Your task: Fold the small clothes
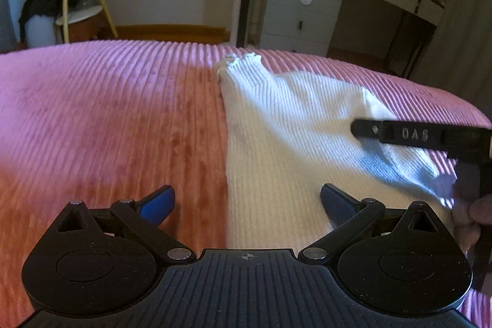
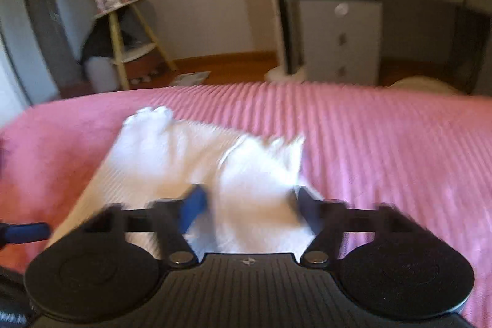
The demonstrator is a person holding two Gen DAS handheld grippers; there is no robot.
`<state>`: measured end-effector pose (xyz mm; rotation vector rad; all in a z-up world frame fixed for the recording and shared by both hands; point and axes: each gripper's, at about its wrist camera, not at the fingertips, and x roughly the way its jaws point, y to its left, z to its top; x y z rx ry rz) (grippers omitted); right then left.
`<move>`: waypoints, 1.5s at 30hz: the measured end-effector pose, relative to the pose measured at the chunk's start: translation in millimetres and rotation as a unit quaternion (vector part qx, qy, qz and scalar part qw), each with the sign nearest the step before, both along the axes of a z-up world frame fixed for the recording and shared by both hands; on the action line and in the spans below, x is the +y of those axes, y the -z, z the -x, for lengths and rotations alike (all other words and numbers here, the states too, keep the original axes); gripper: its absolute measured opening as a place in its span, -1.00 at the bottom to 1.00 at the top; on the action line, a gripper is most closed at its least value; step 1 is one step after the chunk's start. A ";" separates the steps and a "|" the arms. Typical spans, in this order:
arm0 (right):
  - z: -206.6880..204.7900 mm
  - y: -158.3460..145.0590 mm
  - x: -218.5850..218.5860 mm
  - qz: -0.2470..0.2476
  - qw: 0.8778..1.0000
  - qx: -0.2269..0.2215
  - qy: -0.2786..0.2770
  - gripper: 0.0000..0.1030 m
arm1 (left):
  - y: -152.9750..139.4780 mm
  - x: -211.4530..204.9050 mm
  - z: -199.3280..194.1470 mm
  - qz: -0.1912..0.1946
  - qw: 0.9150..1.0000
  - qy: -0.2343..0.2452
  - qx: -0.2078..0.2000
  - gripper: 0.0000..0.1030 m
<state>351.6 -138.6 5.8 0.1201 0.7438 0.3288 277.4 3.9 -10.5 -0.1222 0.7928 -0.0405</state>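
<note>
White garment (image 1: 276, 125) on the bed (image 1: 107, 112) looks part-folded. Left tongs (image 1: 247, 202) wide open, empty; right tongs (image 2: 250, 205) open astride a fold.

Soft ribbed cloth under matt plastic

White rib-knit cloth garment (image 1: 276, 125) lies on pink corded plush bedspread (image 1: 107, 112); black gripper (image 1: 247, 205) is matt plastic with shiny metal pins.

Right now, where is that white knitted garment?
The white knitted garment lies on the pink ribbed bedspread, right of centre in the left wrist view, directly ahead of the right claw.
</note>
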 end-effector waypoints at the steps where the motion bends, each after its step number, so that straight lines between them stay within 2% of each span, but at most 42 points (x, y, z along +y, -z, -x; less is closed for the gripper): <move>1: 3.6 -0.5 0.3 0.001 1.000 -0.008 -0.005 -0.51 | -0.9 -0.6 0.5 0.002 1.000 -0.003 0.000 1.00; 5: 17.0 -9.6 -0.3 0.023 0.997 -0.054 0.041 -0.71 | -6.8 -2.7 7.0 0.001 1.000 -0.004 -0.011 1.00; 7: 17.2 -3.5 -2.8 0.033 0.995 -0.050 0.076 -0.72 | -7.9 -2.7 10.5 -0.008 1.000 0.001 -0.014 1.00; 9: 12.3 12.4 2.8 0.062 0.995 -0.033 0.069 -0.65 | -2.9 -2.0 8.5 -0.015 1.000 0.012 -0.001 1.00; 10: 13.6 16.1 5.6 0.076 0.994 -0.041 0.071 -0.50 | 2.1 -0.1 5.1 -0.013 1.000 0.018 0.015 1.00; 11: 15.9 14.0 6.9 0.085 0.993 -0.044 0.074 -0.38 | 4.2 4.3 3.9 0.003 1.000 0.015 0.022 1.00; 12: 20.1 7.3 5.4 0.080 0.993 -0.045 0.074 -0.37 | 4.3 9.7 4.1 0.023 0.999 0.006 0.030 1.00; 14: 38.1 -11.3 -1.7 0.054 0.994 -0.055 0.072 -0.37 | -1.5 19.6 9.8 0.053 0.998 -0.016 0.042 1.00; 17: 95.8 -36.4 -8.6 0.030 0.993 -0.100 0.059 -0.37 | -12.1 24.8 32.9 0.043 0.999 -0.011 0.022 1.00; 19: 137.5 -40.5 -7.0 0.028 0.993 -0.112 0.035 -0.35 | -12.2 28.1 48.1 0.036 0.999 -0.009 0.018 1.00; 21: 161.0 -27.9 -0.3 0.053 0.995 -0.088 0.019 -0.35 | -7.3 33.2 55.9 0.044 0.999 -0.020 0.025 1.00; 23: 163.6 -5.9 5.5 0.092 0.994 -0.047 0.025 -0.31 | 0.9 35.5 55.8 0.049 0.998 -0.031 0.037 1.00; 24: 164.5 0.7 7.2 0.107 0.992 -0.057 0.023 -0.26 | 6.5 33.6 53.3 0.045 0.998 -0.019 0.042 1.00; 25: 165.0 3.0 9.0 0.122 0.990 -0.068 0.020 -0.11 | 7.7 32.7 52.7 0.041 0.998 -0.017 0.041 1.00; 26: 163.0 1.6 9.7 0.130 0.989 -0.064 0.019 -0.03 | 7.3 33.1 53.8 0.041 0.998 -0.019 0.040 1.00; 29: 161.0 -17.3 3.3 0.124 0.991 -0.036 0.032 0.00 | -5.3 36.2 64.1 0.043 0.997 -0.037 0.055 1.00; 30: 166.5 -24.8 0.8 0.125 0.991 -0.037 0.037 0.04 | -10.4 35.4 70.7 0.032 0.998 -0.037 0.050 1.00; 31: 174.1 -30.9 -1.3 0.125 0.991 -0.036 0.039 0.14 | -15.3 31.7 79.9 0.005 0.998 -0.031 0.049 1.00; 34: 195.5 -39.3 -2.1 0.105 0.994 -0.004 0.034 0.54 | -17.3 17.8 108.5 -0.068 0.997 -0.016 0.042 1.00; 36: 211.4 -42.8 0.0 0.091 0.995 0.020 0.032 0.62 | -17.6 9.4 134.2 -0.088 0.995 -0.020 0.042 1.00; 38: 227.3 -45.0 4.9 0.085 0.995 0.039 0.036 0.91 | -21.6 9.0 155.9 -0.065 0.996 -0.032 0.047 1.00; 42: 249.0 -53.5 13.8 0.081 0.994 0.062 0.039 0.92 | -37.6 11.3 189.1 -0.021 0.997 -0.052 0.054 1.00; 45: 258.0 -62.5 17.1 0.088 0.993 0.066 0.041 0.92 | -51.9 16.5 199.1 -0.033 0.996 -0.066 0.058 1.00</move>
